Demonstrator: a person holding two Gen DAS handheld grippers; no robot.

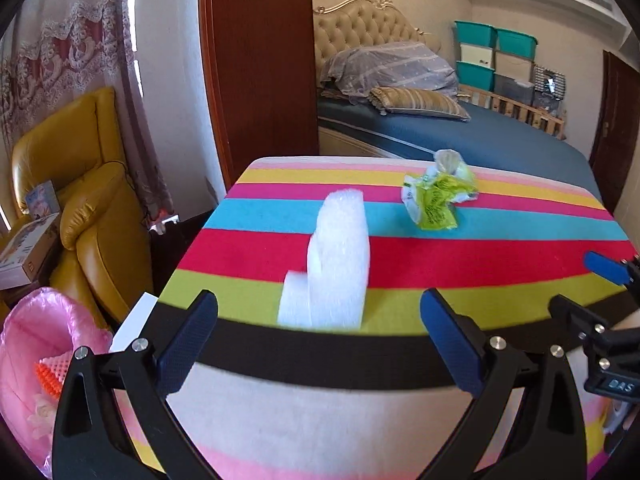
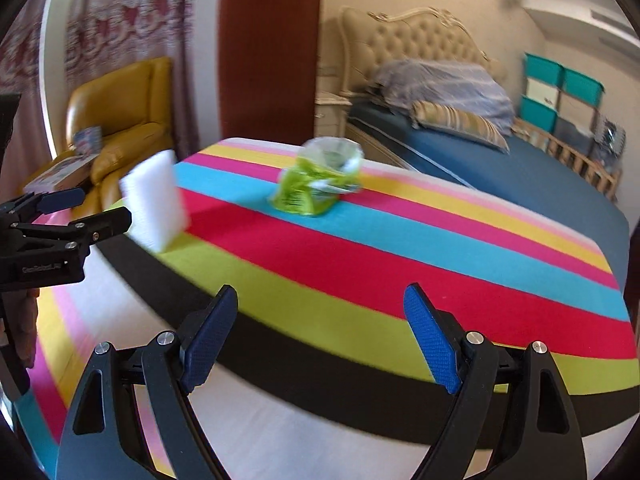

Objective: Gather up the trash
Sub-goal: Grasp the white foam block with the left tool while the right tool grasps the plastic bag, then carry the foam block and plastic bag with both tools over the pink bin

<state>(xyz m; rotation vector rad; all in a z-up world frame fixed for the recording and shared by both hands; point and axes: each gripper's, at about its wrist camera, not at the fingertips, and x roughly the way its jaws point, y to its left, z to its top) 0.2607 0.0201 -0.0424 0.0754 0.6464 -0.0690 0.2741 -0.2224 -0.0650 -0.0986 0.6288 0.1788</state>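
A folded strip of white foam wrap (image 1: 330,268) (image 2: 154,204) stands on the striped cloth (image 1: 480,252) (image 2: 440,264). Farther back lies a crumpled green plastic wrapper (image 1: 438,192) (image 2: 320,184). My left gripper (image 1: 320,336) is open, its fingers (image 1: 188,344) just short of the foam, nothing between them. My right gripper (image 2: 320,332) is open too, over the near part of the cloth, well short of the wrapper. Each gripper shows at the edge of the other's view: the right gripper (image 1: 600,280), the left gripper (image 2: 80,212) beside the foam.
A pink bag (image 1: 36,364) holding some trash hangs low at the left. A yellow armchair (image 1: 80,208) with boxes stands left, a brown door panel (image 1: 260,60) behind the cloth, a bed with a blue sheet (image 1: 480,136) to the right, teal storage bins (image 1: 496,56) beyond.
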